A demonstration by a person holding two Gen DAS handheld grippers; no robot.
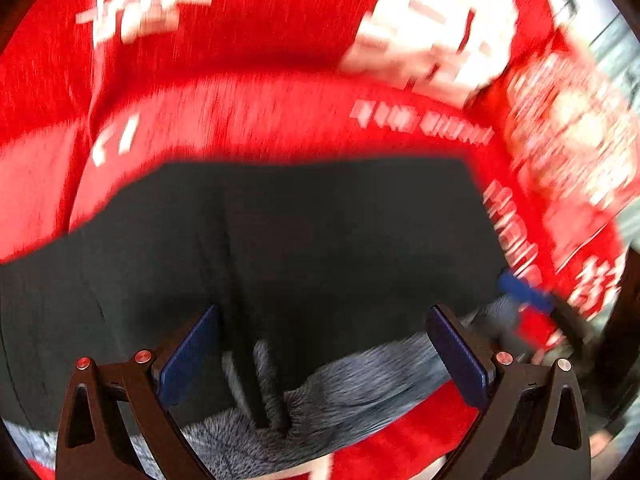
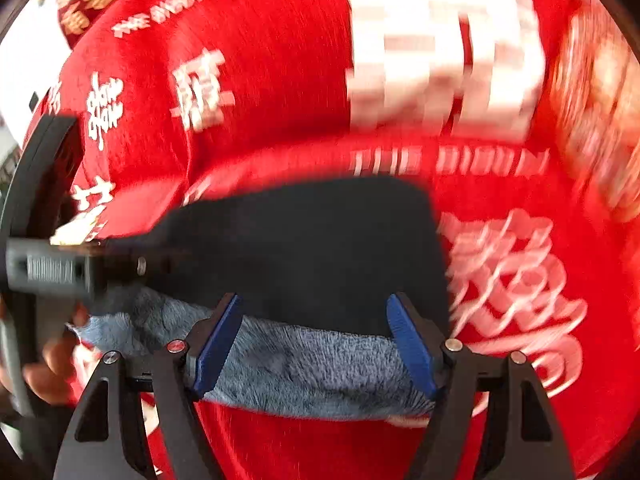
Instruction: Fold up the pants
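Dark smooth pants (image 1: 320,248) show fuzzy grey lining (image 2: 312,364).

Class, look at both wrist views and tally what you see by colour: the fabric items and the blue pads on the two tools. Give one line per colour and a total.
Dark with grey fleecy lining: 1, the pants
Red with white lettering: 1, the cloth under them
Blue: 4 pads, two on each tool
Total: 6

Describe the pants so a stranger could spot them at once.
Start from the big red cloth with white lettering that covers the surface. On it lie the pants, a flat dark slab. Their fuzzy grey-blue lining shows along the near edge, unlike anything around.
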